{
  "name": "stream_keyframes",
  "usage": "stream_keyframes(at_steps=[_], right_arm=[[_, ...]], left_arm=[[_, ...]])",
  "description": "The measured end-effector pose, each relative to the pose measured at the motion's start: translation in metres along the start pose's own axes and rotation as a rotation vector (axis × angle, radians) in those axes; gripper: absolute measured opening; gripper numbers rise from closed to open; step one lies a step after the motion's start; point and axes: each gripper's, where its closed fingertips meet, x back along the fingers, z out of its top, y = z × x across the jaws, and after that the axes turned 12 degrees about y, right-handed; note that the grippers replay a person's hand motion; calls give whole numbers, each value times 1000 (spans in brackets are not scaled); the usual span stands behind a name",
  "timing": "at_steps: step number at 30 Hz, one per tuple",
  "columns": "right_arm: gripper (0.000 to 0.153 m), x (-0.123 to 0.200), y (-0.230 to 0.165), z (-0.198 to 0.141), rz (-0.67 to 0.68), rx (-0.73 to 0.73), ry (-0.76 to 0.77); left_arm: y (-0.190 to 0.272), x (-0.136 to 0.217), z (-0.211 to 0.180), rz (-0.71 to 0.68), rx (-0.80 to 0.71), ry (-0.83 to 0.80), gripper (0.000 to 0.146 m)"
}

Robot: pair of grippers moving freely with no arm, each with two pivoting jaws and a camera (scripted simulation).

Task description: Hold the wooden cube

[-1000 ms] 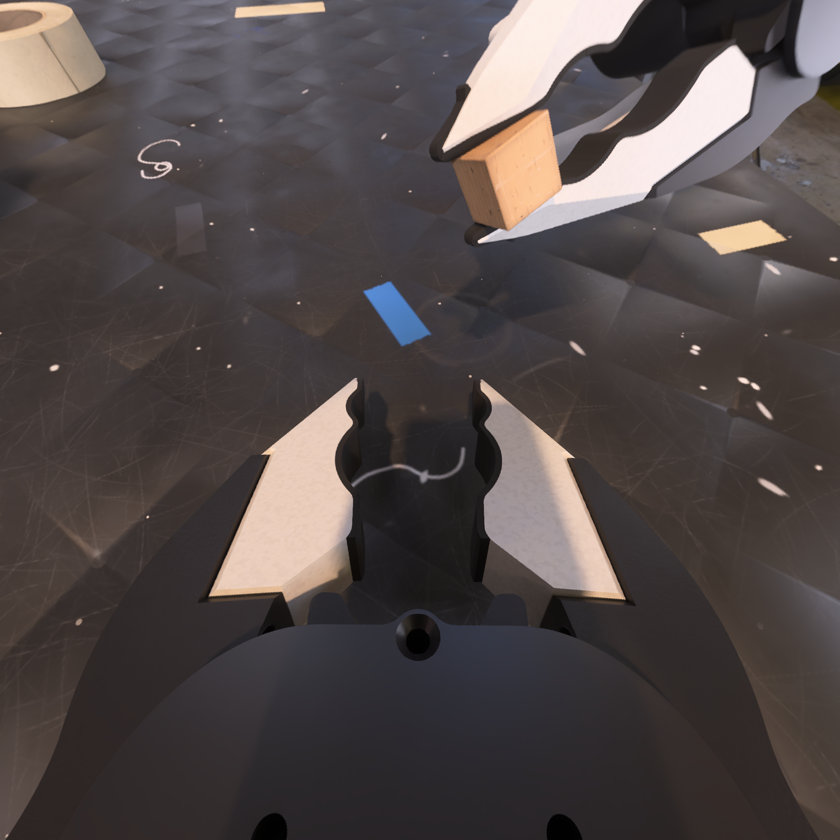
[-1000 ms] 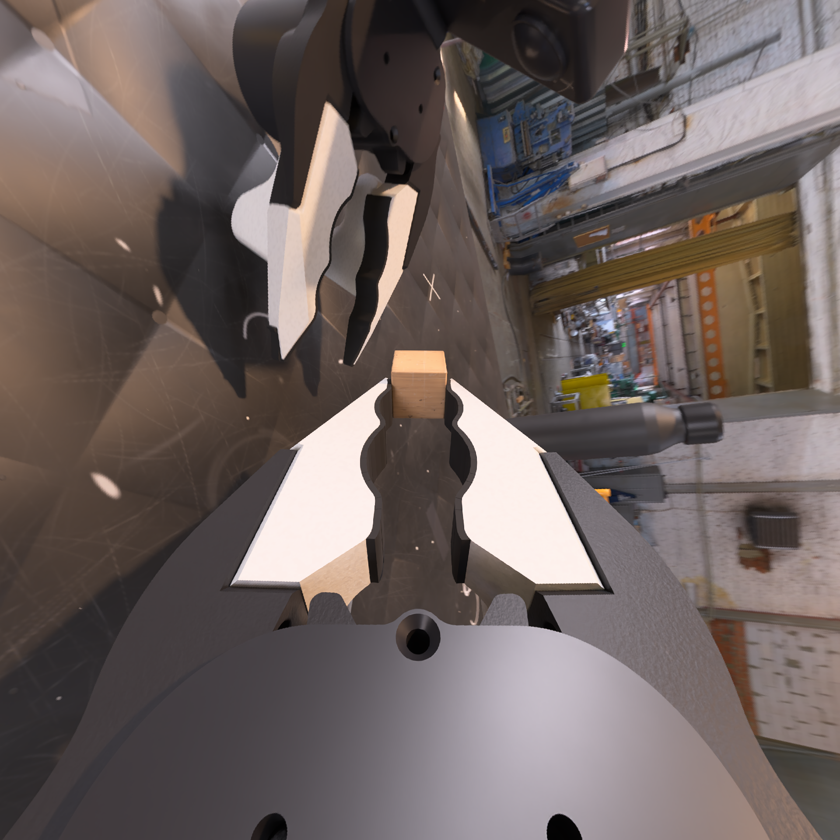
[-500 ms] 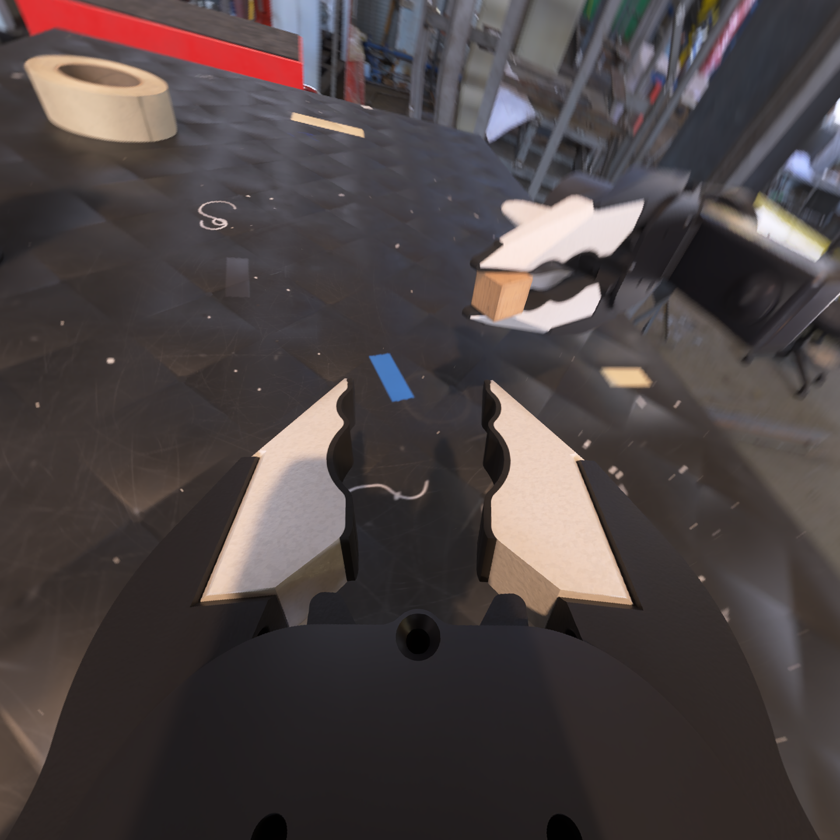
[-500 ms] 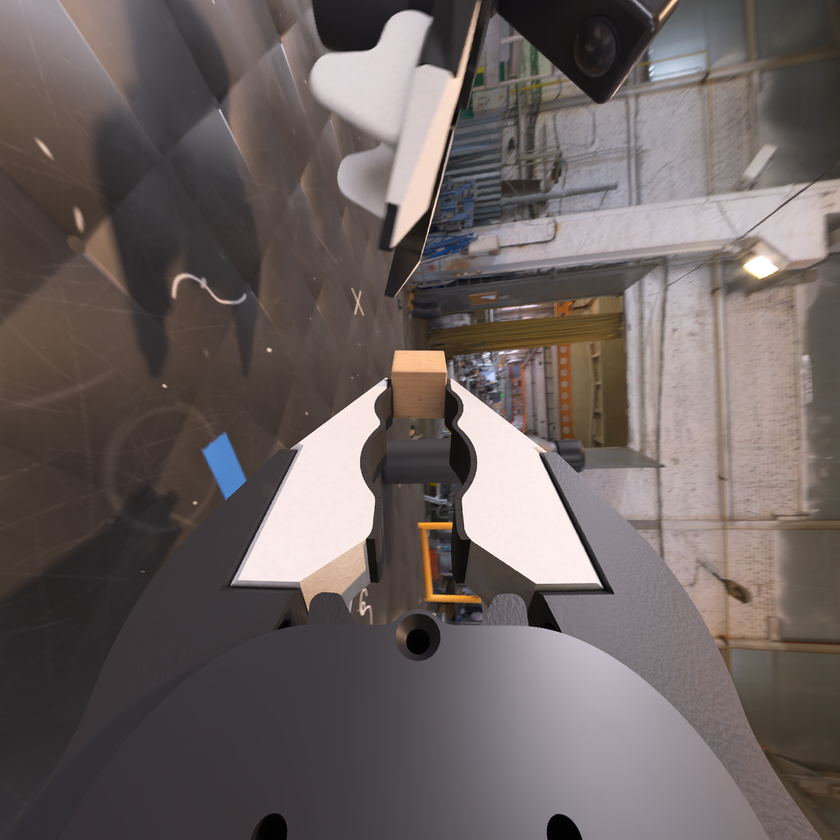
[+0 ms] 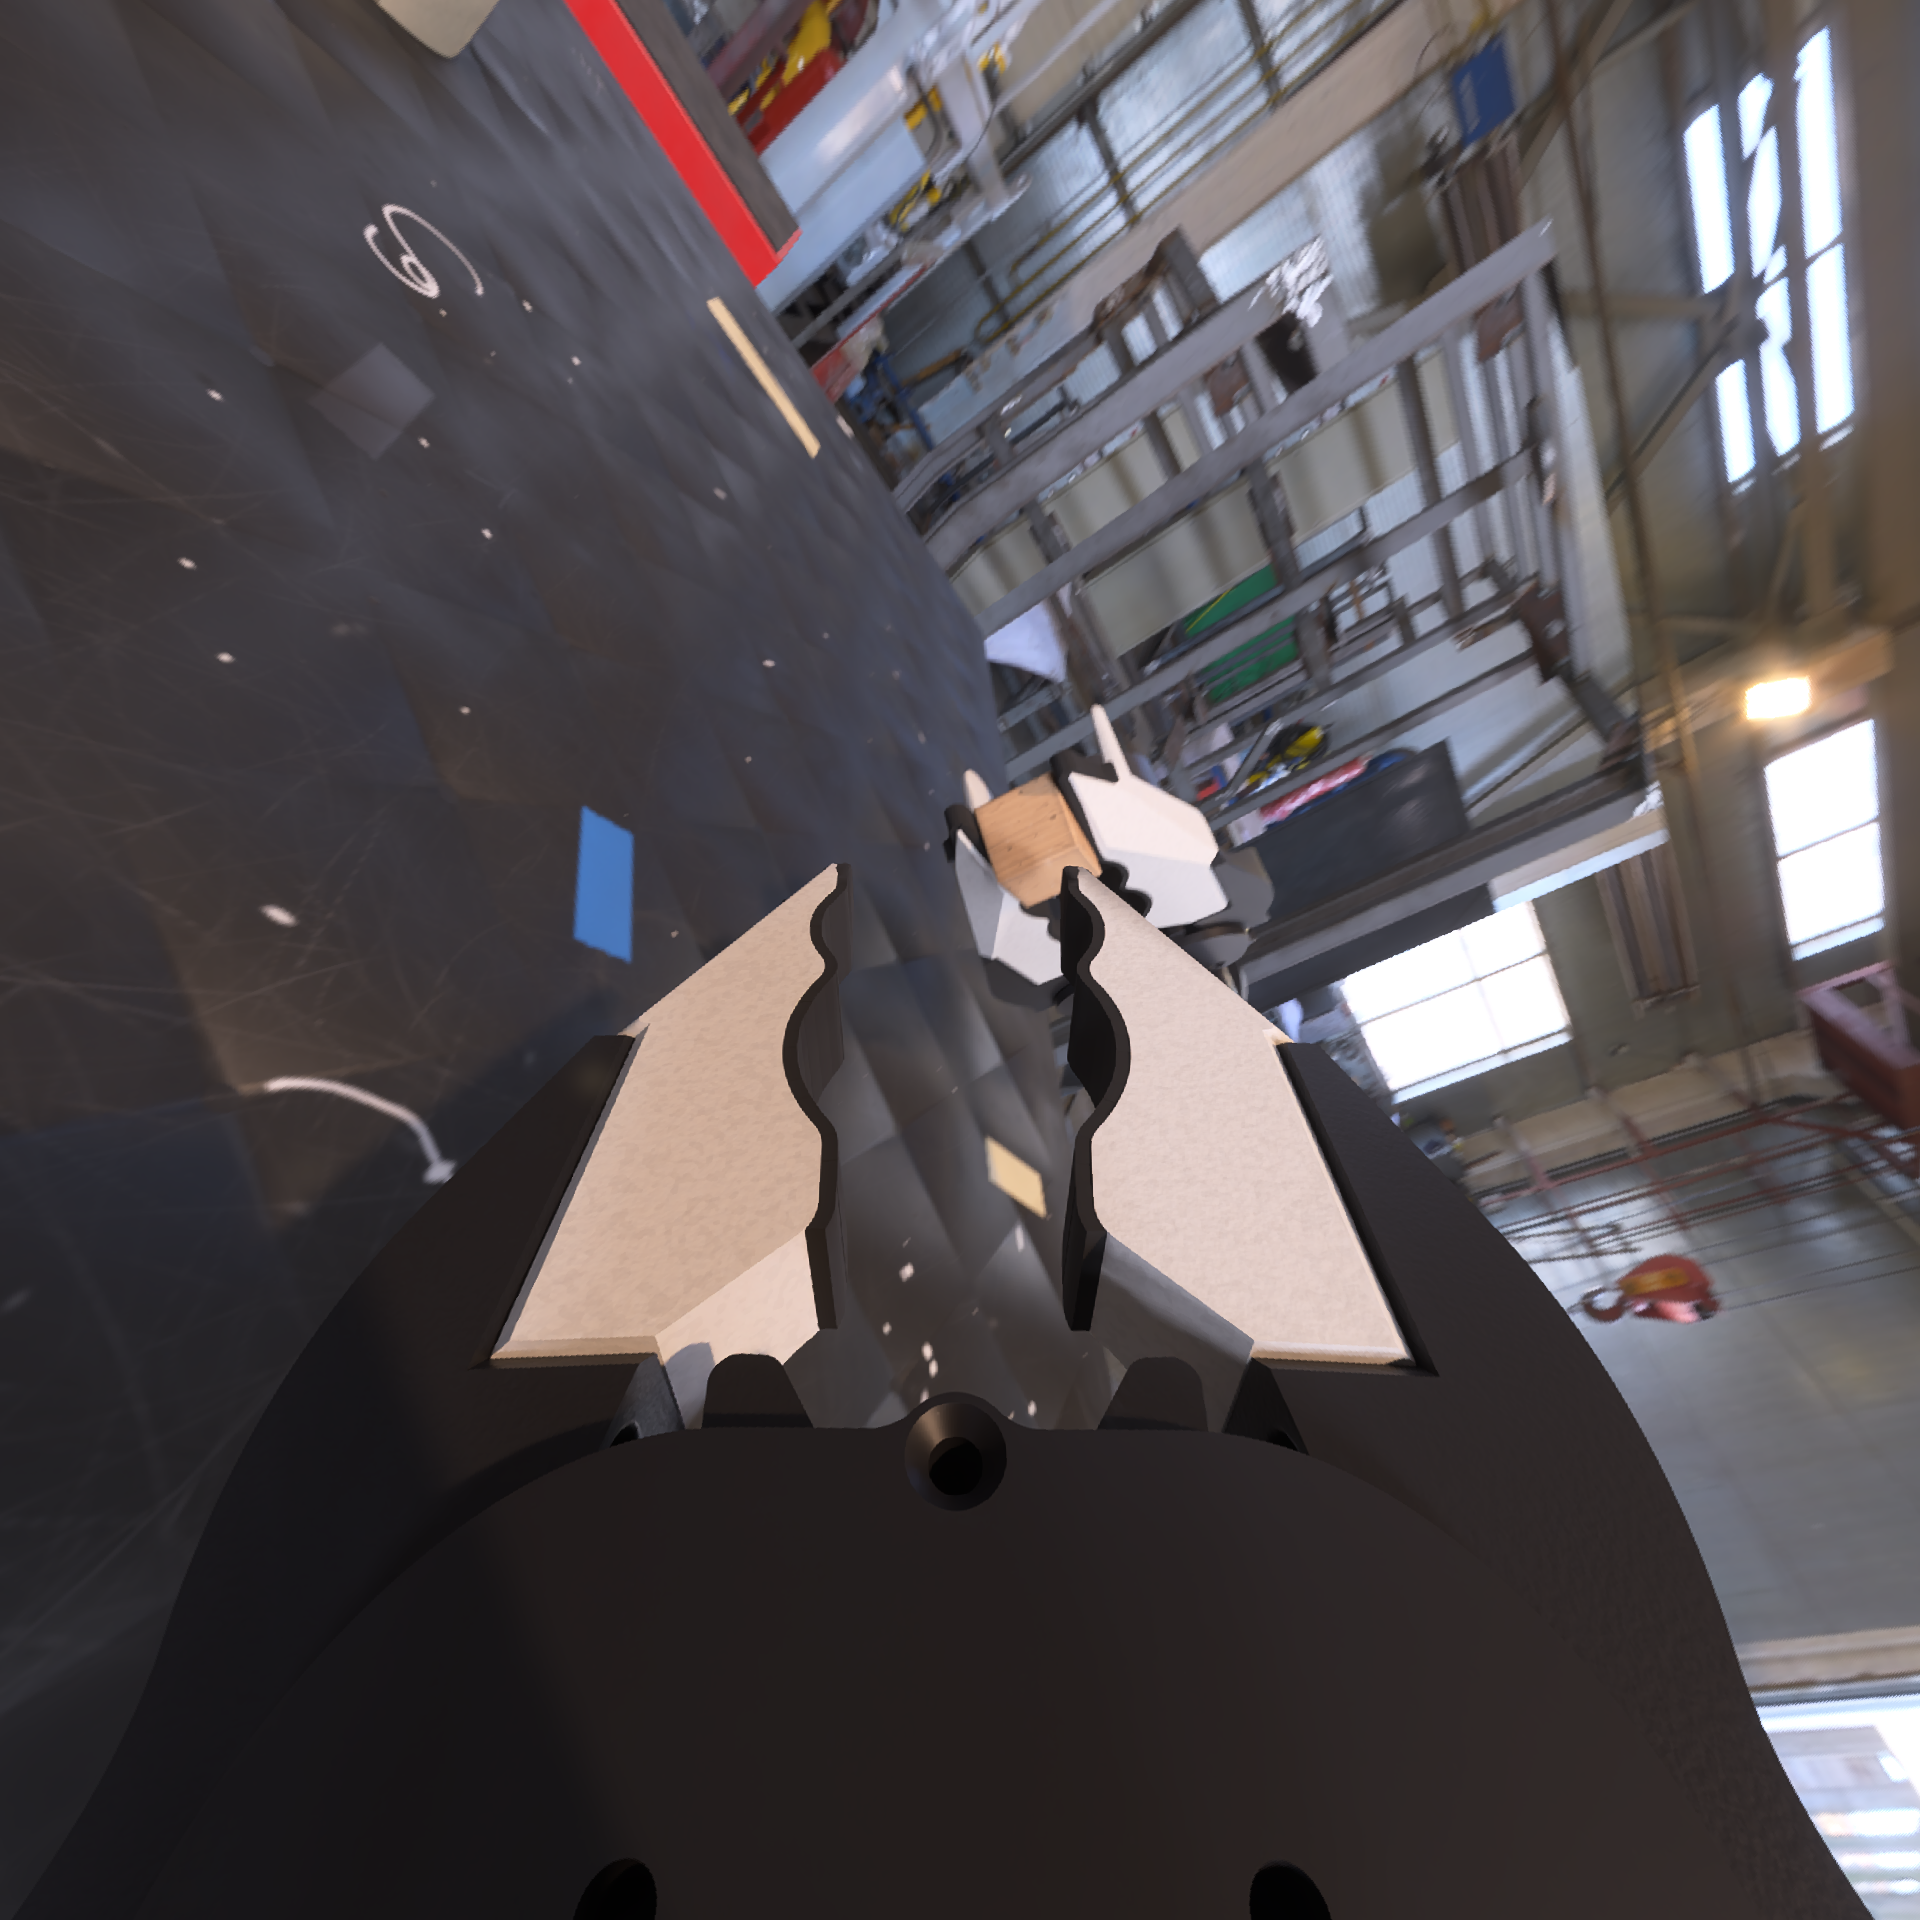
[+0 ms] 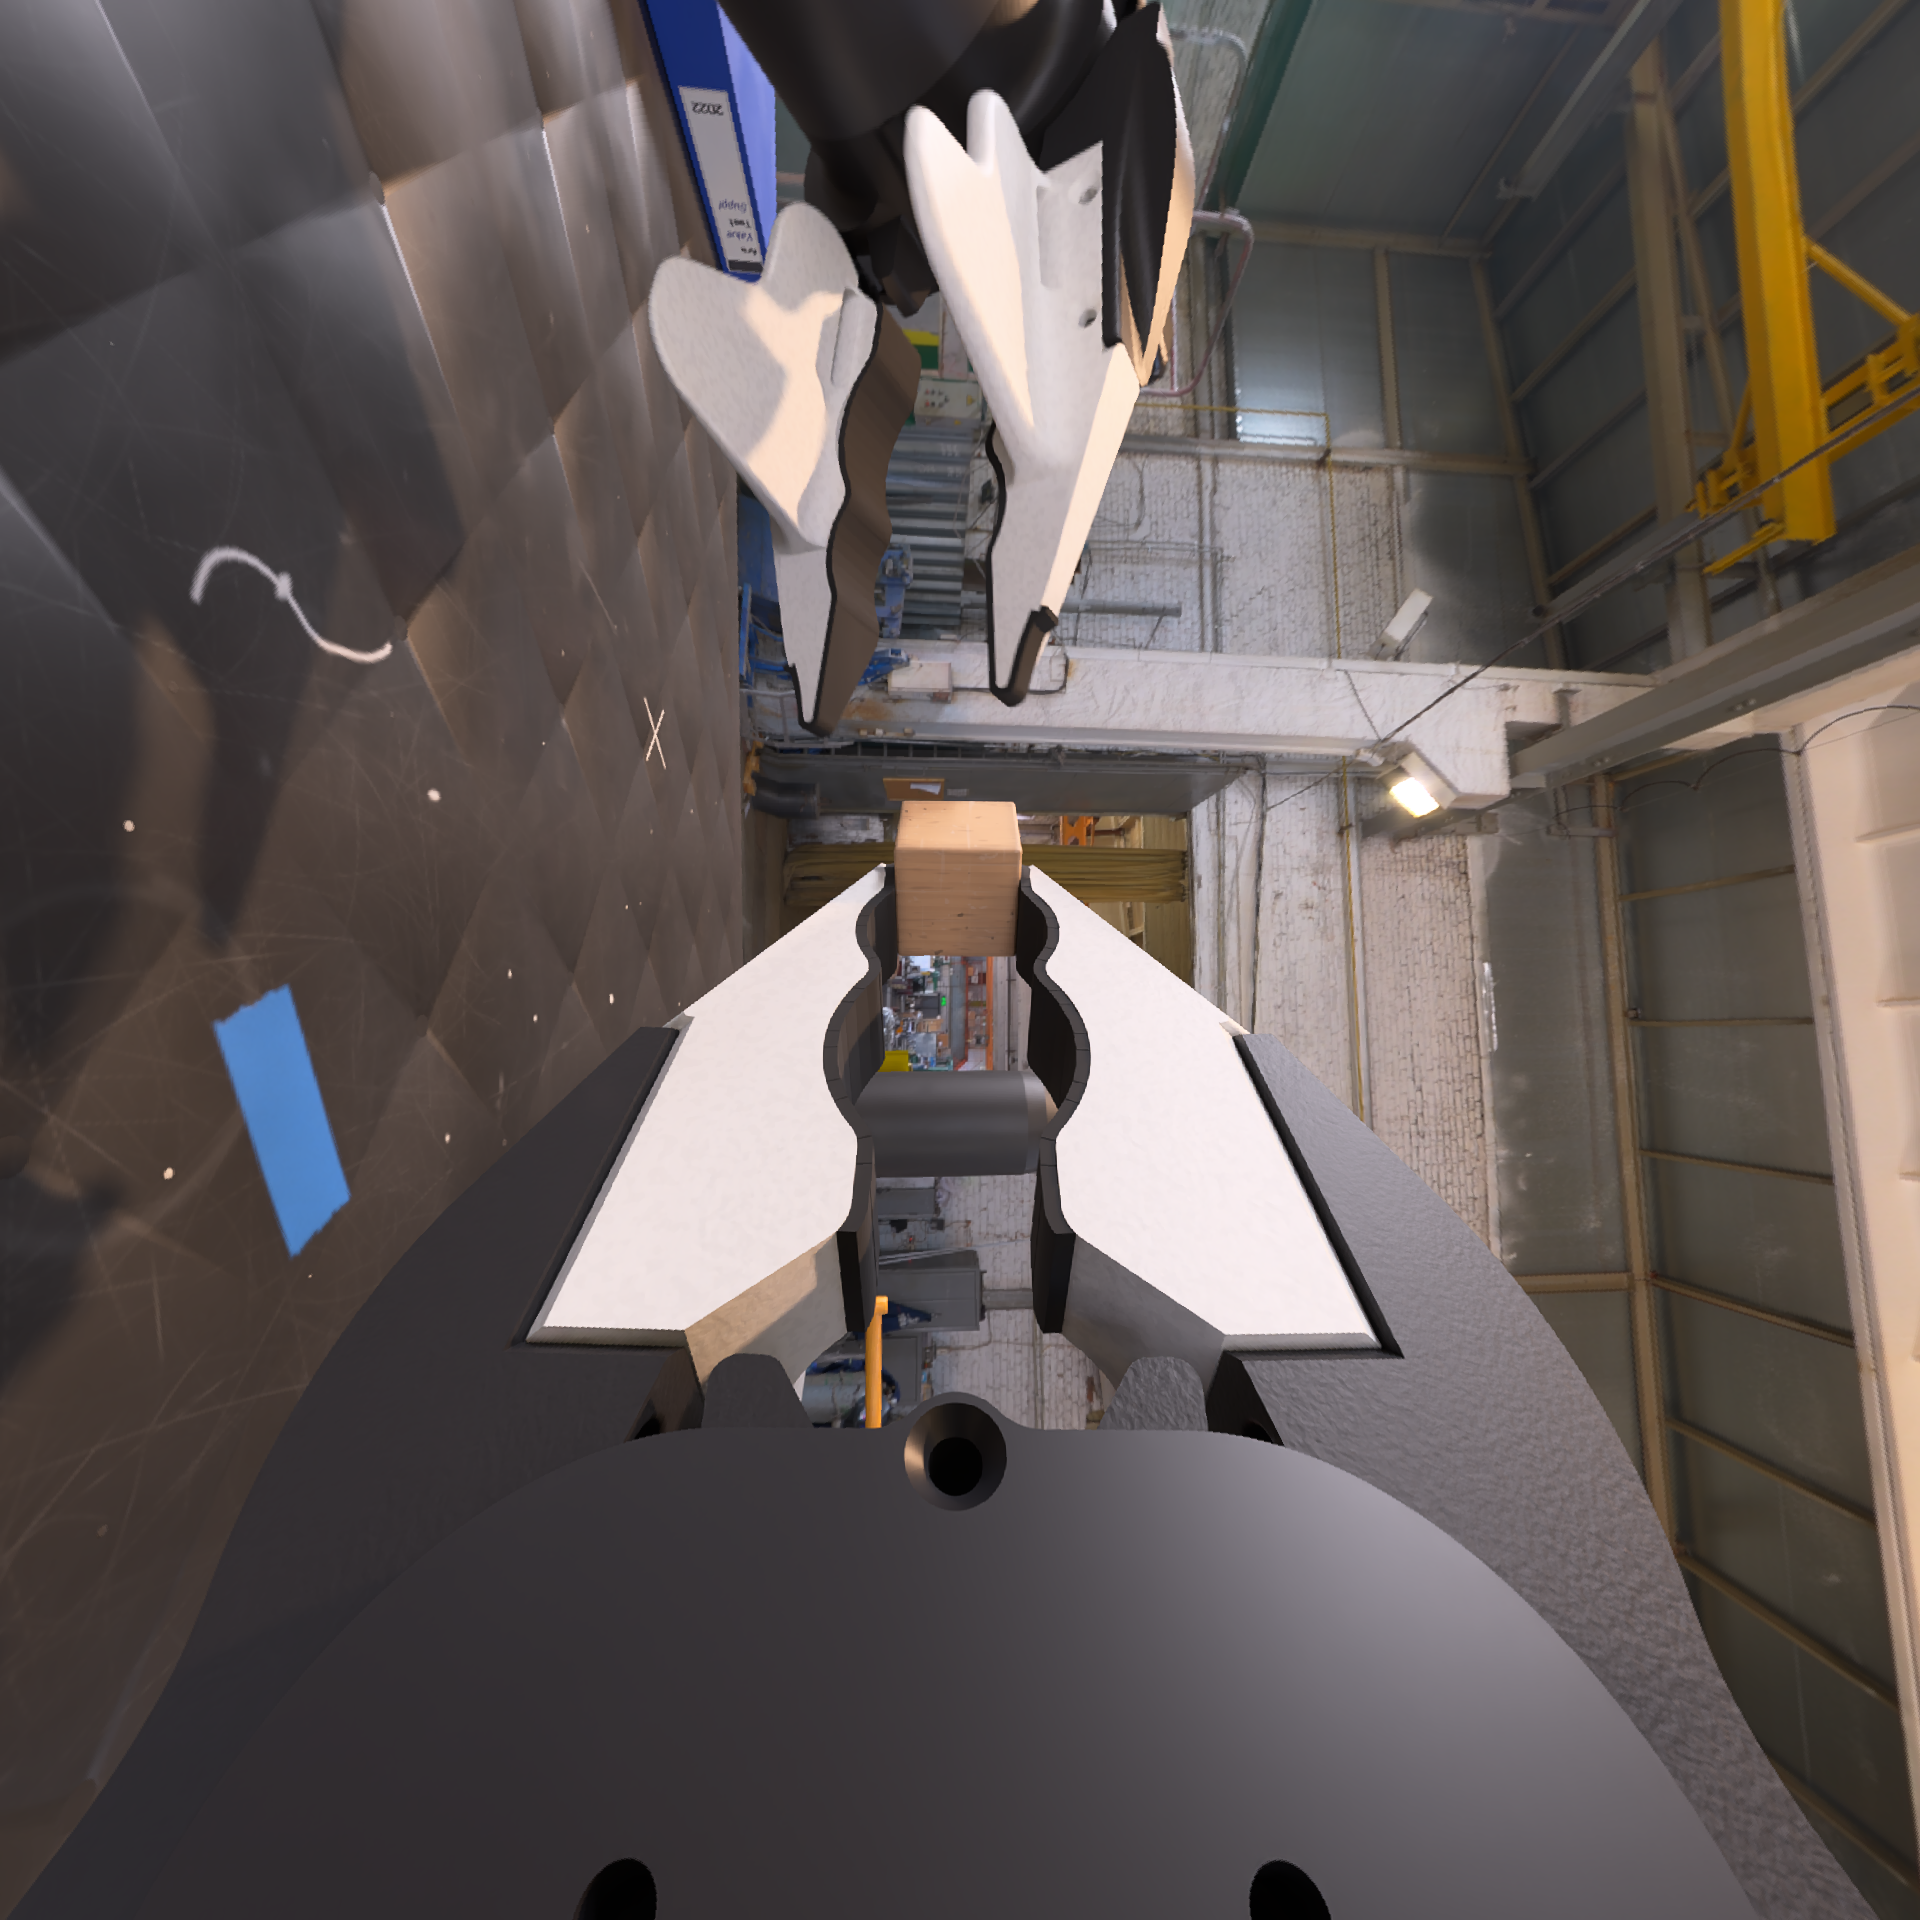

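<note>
A: Where's the wooden cube?

B: Clamped at the tips of the right tongs, seemingly clear of the worktop.

A: Left tongs?

B: Apart, empty, near the cube. Next: hold steady.

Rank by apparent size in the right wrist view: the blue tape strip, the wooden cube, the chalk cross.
1. Blue tape strip, though it may simply lie nearer the camera.
2. Wooden cube, gripped at the right gripper jaws' tips.
3. Chalk cross.
</note>
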Motion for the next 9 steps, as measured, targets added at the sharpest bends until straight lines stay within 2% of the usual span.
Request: stream_keyframes(at_steps=[6,9], right_arm=[[21,6,3,-1,-27,39,28],[21,9,4,-1,-47,59,49]], left_arm=[[10,-18,-4,-44,81,-6,40],[13,-26,-4,-41,77,5,27]])
